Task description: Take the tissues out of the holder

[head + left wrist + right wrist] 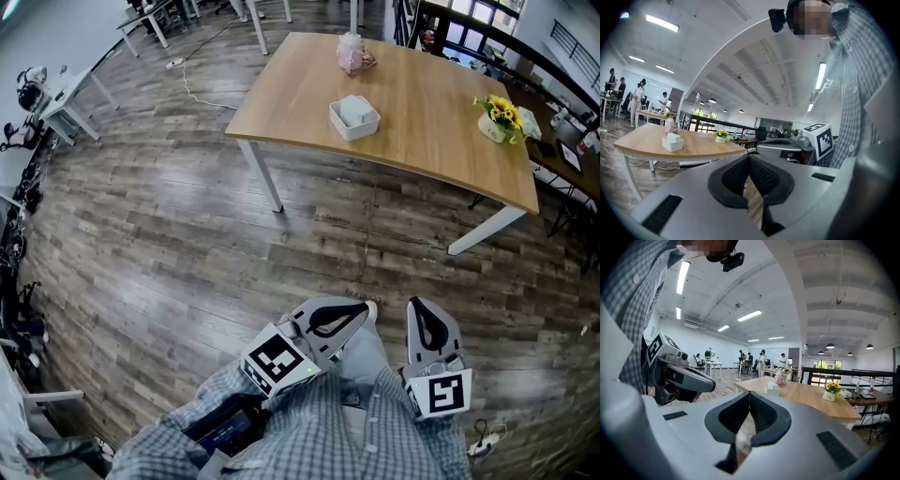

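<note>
**Wooden table [441, 131] bears the tissues [354, 109], well apart from closed jaws**

The tissues lie inside a white holder [354, 124] near the middle of the table; a pink object [351, 52] stands beyond it by the far edge; a pot of yellow flowers [497, 116] sits toward the right end. The left gripper [367, 309] and the right gripper [420, 306] hang side by side low against the person's checked shirt [319, 431], above the plank floor [169, 244]; each has its jaws pressed together, with nothing between them.
</note>
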`<act>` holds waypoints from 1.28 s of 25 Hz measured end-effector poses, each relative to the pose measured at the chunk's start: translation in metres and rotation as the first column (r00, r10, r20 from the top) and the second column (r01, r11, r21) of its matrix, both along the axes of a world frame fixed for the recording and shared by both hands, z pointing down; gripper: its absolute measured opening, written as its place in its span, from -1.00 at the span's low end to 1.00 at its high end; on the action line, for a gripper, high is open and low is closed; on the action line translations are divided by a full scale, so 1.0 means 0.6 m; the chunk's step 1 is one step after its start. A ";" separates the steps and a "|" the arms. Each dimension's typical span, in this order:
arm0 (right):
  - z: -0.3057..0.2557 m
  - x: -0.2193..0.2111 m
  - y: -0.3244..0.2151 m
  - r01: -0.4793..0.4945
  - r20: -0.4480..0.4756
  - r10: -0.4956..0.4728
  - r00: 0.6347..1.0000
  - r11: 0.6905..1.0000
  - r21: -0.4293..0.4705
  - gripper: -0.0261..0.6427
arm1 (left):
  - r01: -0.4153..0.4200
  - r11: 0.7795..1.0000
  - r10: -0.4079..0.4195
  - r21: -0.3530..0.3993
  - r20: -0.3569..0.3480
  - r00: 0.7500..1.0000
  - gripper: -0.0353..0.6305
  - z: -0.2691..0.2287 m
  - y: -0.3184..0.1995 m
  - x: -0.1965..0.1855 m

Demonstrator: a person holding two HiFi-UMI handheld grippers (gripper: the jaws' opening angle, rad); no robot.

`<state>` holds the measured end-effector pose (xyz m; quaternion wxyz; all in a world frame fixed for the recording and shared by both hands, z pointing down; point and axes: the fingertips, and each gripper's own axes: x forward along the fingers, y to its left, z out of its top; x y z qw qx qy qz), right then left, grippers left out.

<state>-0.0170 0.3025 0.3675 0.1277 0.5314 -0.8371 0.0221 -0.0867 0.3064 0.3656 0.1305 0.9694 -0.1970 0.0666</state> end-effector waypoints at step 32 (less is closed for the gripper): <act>0.020 0.117 -0.221 0.117 0.017 -0.117 0.993 0.992 -0.038 -0.89 | 0.105 0.994 -0.104 -0.006 0.048 0.993 -0.88 -0.002 -0.208 0.123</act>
